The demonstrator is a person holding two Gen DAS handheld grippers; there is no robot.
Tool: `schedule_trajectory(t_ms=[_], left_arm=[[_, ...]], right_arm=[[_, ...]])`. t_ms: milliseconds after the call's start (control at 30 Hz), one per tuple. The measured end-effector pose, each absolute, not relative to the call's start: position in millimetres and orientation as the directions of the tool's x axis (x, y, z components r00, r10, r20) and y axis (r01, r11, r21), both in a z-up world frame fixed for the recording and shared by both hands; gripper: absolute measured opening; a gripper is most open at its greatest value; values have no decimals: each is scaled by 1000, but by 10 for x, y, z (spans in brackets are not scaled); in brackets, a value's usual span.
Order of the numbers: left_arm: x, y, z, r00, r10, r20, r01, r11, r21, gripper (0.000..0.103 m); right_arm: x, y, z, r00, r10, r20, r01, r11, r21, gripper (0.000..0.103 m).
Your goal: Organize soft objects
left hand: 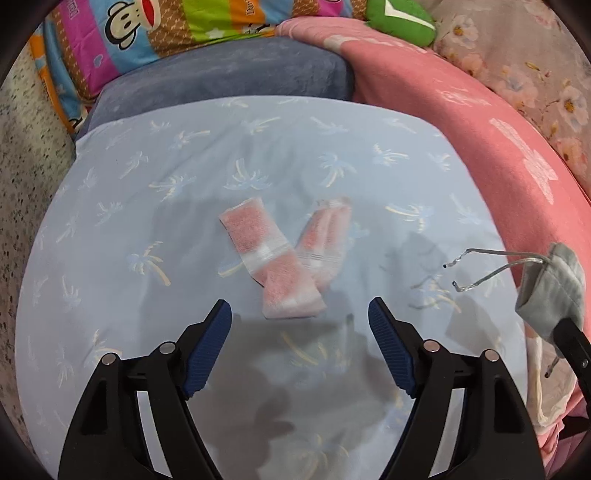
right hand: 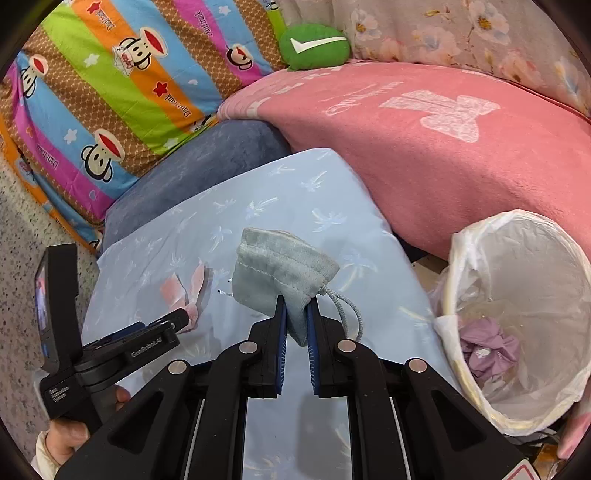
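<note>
Two pink-and-white socks [left hand: 275,254] lie crossed in a V on the light blue palm-print cushion [left hand: 147,192]. My left gripper [left hand: 300,312] hovers open just in front of them, nothing between its fingers. My right gripper [right hand: 296,308] is shut on a grey drawstring pouch [right hand: 275,267], held above the cushion with its cord [right hand: 349,310] dangling. The pouch [left hand: 552,284] also shows at the right edge of the left wrist view, cords sticking out leftward. The socks [right hand: 186,291] appear left of the pouch in the right wrist view, partly hidden by the left gripper [right hand: 173,319].
A white-lined bin [right hand: 517,280] holding a crumpled purple cloth [right hand: 487,347] stands right of the cushion. A pink blanket [right hand: 424,147], grey-blue pillow [left hand: 229,77], striped monkey-print pillow [right hand: 110,92], green plush [right hand: 314,46] and floral bedding [right hand: 480,33] lie behind. Speckled floor [left hand: 22,177] at left.
</note>
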State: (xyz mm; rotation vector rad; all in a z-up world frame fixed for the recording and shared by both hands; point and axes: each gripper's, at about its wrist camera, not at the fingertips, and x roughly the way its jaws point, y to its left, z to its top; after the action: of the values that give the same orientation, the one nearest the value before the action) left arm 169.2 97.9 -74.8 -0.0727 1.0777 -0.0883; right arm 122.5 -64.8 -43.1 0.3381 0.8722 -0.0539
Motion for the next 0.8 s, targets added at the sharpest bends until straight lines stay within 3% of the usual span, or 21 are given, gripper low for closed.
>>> schedule_trajectory(t_ms=[267,500,633,800], left_arm=[[1912,1043,-863,450,-134,-883,26,990,-137,69],[1988,1012,-927,421,-176,-890,66,984,-164,25],[1960,987,-873,427,-188,-885,90,982,-165,16],[1850,885,-762,436,-211,-875,123,977,-174,15]], right_arm=[[1451,-579,-535,624,92,-776,190,945,266,10],[1571,-489,-581,613,101,-784,179,948,262,10],[1571,-442,-582,612,105,-784,171,950,260,10],[1519,-456,-538,620,105,-777,170,949,264,10]])
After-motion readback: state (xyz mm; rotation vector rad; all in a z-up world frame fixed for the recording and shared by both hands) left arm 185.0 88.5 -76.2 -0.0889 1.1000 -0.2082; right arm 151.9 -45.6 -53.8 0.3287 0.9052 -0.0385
